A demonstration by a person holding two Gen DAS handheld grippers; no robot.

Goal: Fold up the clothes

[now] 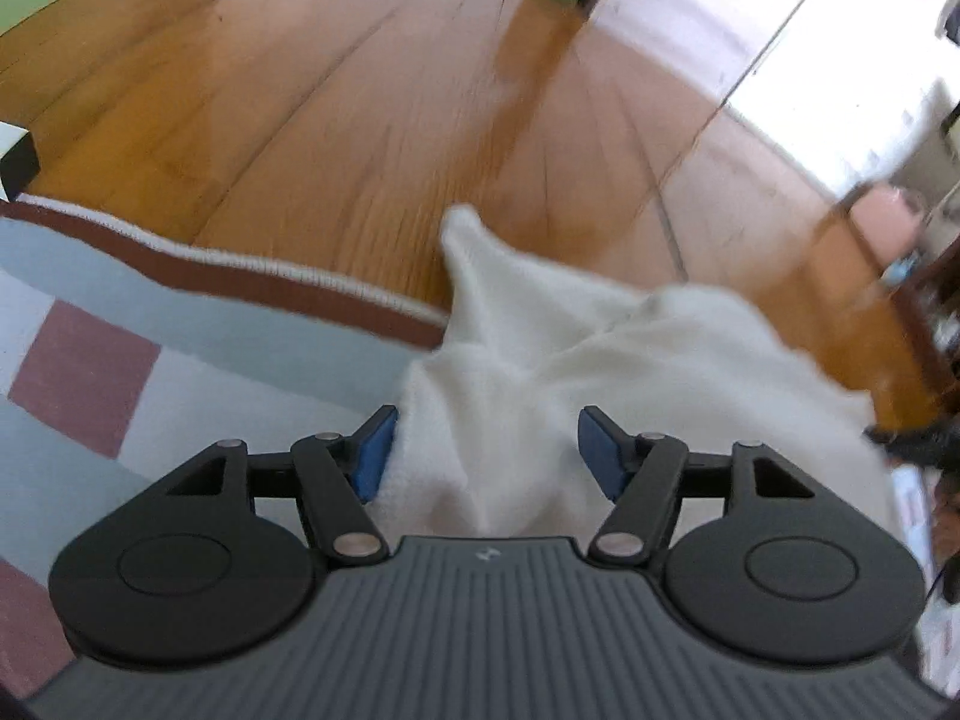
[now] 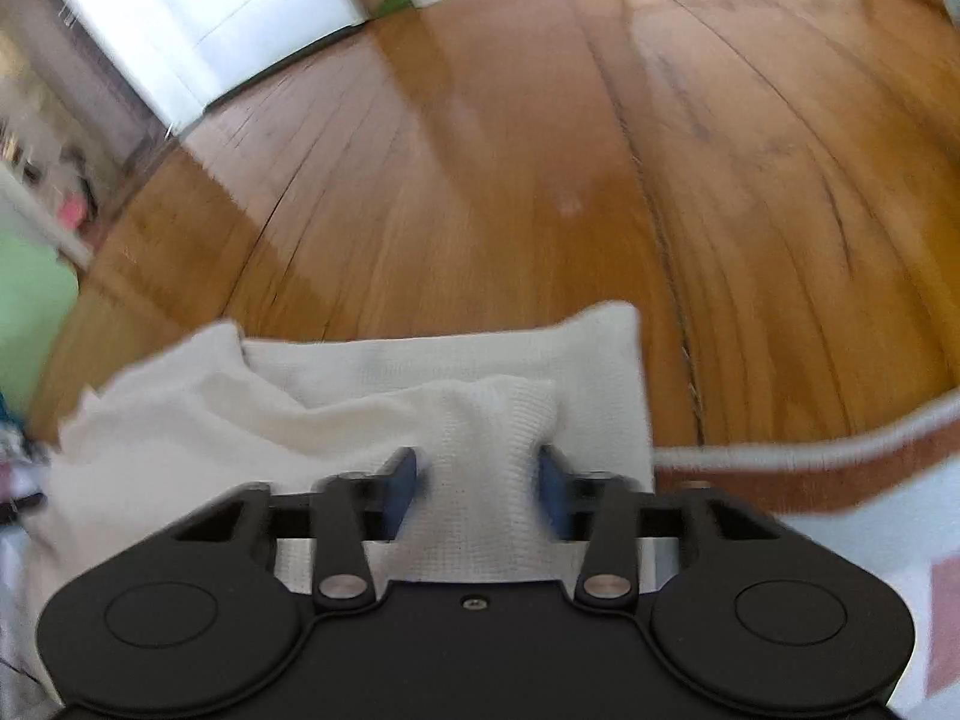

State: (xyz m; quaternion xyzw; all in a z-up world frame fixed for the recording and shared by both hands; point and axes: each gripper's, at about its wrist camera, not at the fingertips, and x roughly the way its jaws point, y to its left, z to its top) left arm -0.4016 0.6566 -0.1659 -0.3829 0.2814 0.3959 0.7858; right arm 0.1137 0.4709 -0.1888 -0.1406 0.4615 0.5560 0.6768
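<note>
While both wrist views are blurred, the main elements remain readable. A white knitted garment (image 1: 630, 372) lies bunched across the edge of a patterned rug (image 1: 198, 336), with part of it extending over the wooden floor (image 1: 360, 120).

Left gripper (image 1: 486, 456): the two blue-padded fingers (image 1: 375, 459) stand apart, with a fold of the white garment rising between them. The left pad touches the cloth edge; the right pad sits just beside the fabric, and contact on that side cannot be confirmed. The jaws are not pressed together on the cloth. One pointed corner of the garment stands up ahead of the gripper, above the rug's brown border (image 1: 312, 288). A dark object at the right edge of this view is too blurred to identify.

Right gripper (image 2: 477, 492): the blue pads (image 2: 402, 489) lie on either side of a raised ridge of the same white garment (image 2: 420, 372), whose waffle-like weave is visible here. Cloth fills the gap between the pads and narrows where it passes through them, so this gripper is clamped on the garment. Beyond the pinched ridge, a flatter layer of the cloth spreads forward, ending in a squared corner over the wooden floor (image 2: 540, 150).

Surroundings: the rug (image 2: 870, 510), pale blue with reddish squares and a brown-and-cream border, appears at the lower right of the right wrist view. A white door or wall panel (image 2: 198, 18) stands at the far side of the floor
</note>
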